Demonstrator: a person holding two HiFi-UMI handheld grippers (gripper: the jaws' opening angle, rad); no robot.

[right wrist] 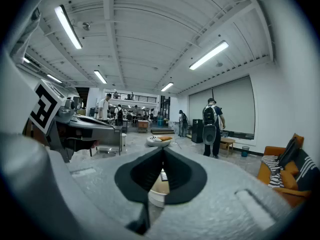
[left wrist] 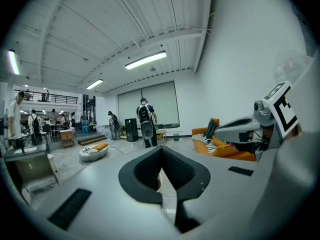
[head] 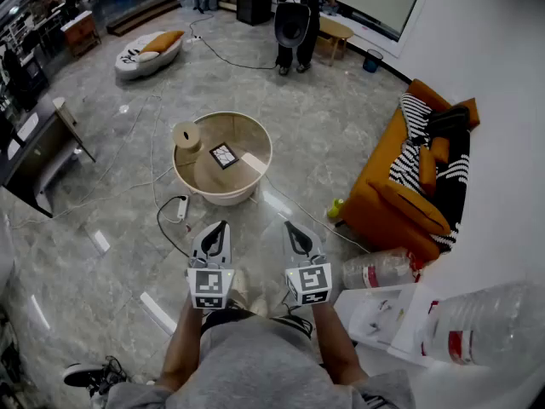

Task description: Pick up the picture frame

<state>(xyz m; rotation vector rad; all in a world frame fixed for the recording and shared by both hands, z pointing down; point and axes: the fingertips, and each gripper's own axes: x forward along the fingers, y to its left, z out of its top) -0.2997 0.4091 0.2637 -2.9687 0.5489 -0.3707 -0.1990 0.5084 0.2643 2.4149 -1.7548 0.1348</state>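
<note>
The picture frame [head: 223,155] is seen lying flat and slightly askew near the middle of a low round desk [head: 223,197], enclosed by the desk's raised rim. Laid flat like this, only thin edges are offered to a grasp, so a reach down over the rim and a pinch on one edge would probably be needed. A pale roll [head: 186,135] stands on end at the desk's left edge, apart from the frame, and is judged not to be in the way. The desk stands on the grey floor [head: 111,228], with a white power strip [head: 180,207] and its cable just in front of it. Nearer the person, the left gripper [head: 220,227] and the right gripper [head: 289,226] are held side by side, short of the desk and aimed forward and only a little downward toward it. This is read as a ready posture before the reach, with the frame lined up ahead; in the right gripper view the desk and frame are glimpsed just beyond the tips. The left fingers [left wrist: 145,171] are brought together at their tips with nothing between them, and the right fingers [right wrist: 140,176] are likewise fully closed and empty. Nothing is touched by either pair, and they would have to be parted before the frame could be taken. Off to the right, an orange sofa [head: 392,203] and a clear plastic bottle [head: 383,269] lie well apart from the desk.
</note>
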